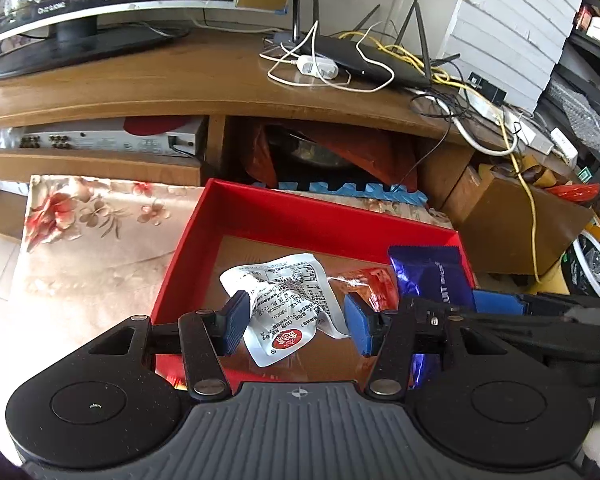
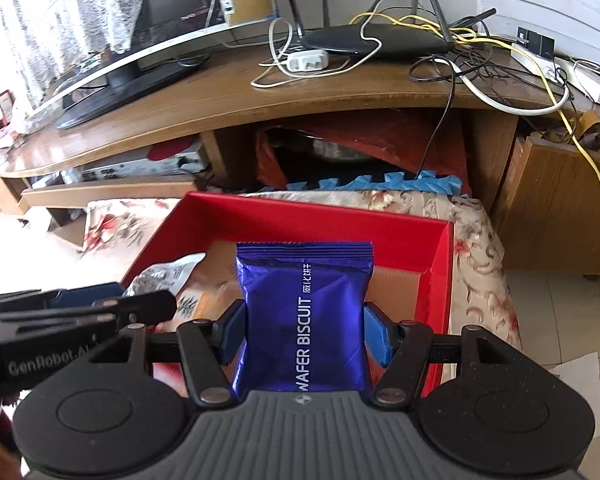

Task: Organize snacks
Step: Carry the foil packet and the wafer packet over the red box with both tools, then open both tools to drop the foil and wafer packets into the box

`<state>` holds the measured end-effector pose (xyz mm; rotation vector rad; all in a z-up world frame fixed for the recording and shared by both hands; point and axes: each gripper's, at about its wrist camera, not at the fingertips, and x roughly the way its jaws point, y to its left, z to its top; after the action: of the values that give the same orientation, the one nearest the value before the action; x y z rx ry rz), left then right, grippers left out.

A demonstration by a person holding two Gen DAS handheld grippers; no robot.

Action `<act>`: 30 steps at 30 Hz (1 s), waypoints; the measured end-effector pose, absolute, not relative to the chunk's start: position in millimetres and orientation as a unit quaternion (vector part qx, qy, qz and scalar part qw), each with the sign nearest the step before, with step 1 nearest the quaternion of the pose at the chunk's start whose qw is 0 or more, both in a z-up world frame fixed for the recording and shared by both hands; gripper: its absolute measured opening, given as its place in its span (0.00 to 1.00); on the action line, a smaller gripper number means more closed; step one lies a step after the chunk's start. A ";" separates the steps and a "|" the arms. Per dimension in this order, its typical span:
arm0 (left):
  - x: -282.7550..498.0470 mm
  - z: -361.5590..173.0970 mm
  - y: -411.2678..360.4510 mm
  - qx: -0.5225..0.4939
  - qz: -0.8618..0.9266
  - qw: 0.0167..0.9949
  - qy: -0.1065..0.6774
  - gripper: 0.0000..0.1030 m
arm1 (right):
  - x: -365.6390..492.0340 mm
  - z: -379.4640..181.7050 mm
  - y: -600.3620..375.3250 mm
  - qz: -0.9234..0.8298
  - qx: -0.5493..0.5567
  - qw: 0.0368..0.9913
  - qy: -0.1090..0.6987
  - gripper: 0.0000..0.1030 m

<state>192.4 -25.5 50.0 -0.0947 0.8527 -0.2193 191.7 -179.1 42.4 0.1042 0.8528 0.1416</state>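
Note:
My left gripper (image 1: pixel 296 320) is shut on a crumpled white snack packet (image 1: pixel 284 304) with printed text and a red round logo, held over the red box (image 1: pixel 300 216). My right gripper (image 2: pixel 304 332) is shut on a blue wafer biscuit packet (image 2: pixel 304 304), also over the red box (image 2: pixel 312 216). The two grippers are side by side, and each shows at the edge of the other's view. An orange-red packet (image 1: pixel 370 280) lies on the box's brown floor. The blue packet (image 1: pixel 432 276) appears at the right of the left wrist view, the white packet (image 2: pixel 168 276) at the left of the right wrist view.
The box sits on a floral cloth (image 1: pixel 92 232). Behind it stands a wooden TV stand (image 1: pixel 180 88) with a monitor (image 1: pixel 80 20), a router (image 1: pixel 360 56) and tangled cables. A brown cardboard box (image 1: pixel 512 224) is on the right, and blue foam mats (image 2: pixel 380 184) lie behind the red box.

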 end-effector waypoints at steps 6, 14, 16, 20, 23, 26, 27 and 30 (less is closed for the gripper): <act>213.8 34.0 -26.7 -0.044 -0.094 0.899 0.426 0.57 | 216.1 24.6 -177.3 0.060 0.044 0.901 0.428 0.57; 230.3 12.9 -23.0 -0.047 -0.078 0.891 0.446 0.57 | 234.8 3.4 -173.0 0.062 0.038 0.892 0.447 0.57; 232.8 8.6 -22.7 -0.047 -0.076 0.889 0.450 0.58 | 237.4 -1.3 -172.4 0.061 0.034 0.890 0.450 0.57; 234.8 3.5 -22.7 -0.043 -0.072 0.888 0.452 0.57 | 240.8 -7.8 -171.6 0.061 0.032 0.888 0.454 0.57; 235.5 1.1 -22.4 -0.043 -0.070 0.887 0.455 0.57 | 241.8 -9.6 -170.7 0.062 0.027 0.888 0.454 0.57; 235.2 0.1 -22.2 -0.042 -0.070 0.886 0.456 0.57 | 242.5 -10.5 -170.1 0.061 0.024 0.887 0.457 0.57; 235.4 -0.2 -22.0 -0.042 -0.070 0.886 0.457 0.58 | 242.6 -10.8 -170.5 0.061 0.025 0.887 0.457 0.57; 235.2 -0.2 -21.1 -0.042 -0.070 0.885 0.458 0.58 | 242.5 -11.2 -170.7 0.063 0.023 0.886 0.458 0.58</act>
<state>235.2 -21.1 -0.2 -0.0873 0.9536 -0.1458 242.5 -170.7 -11.2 0.0482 0.9526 0.1302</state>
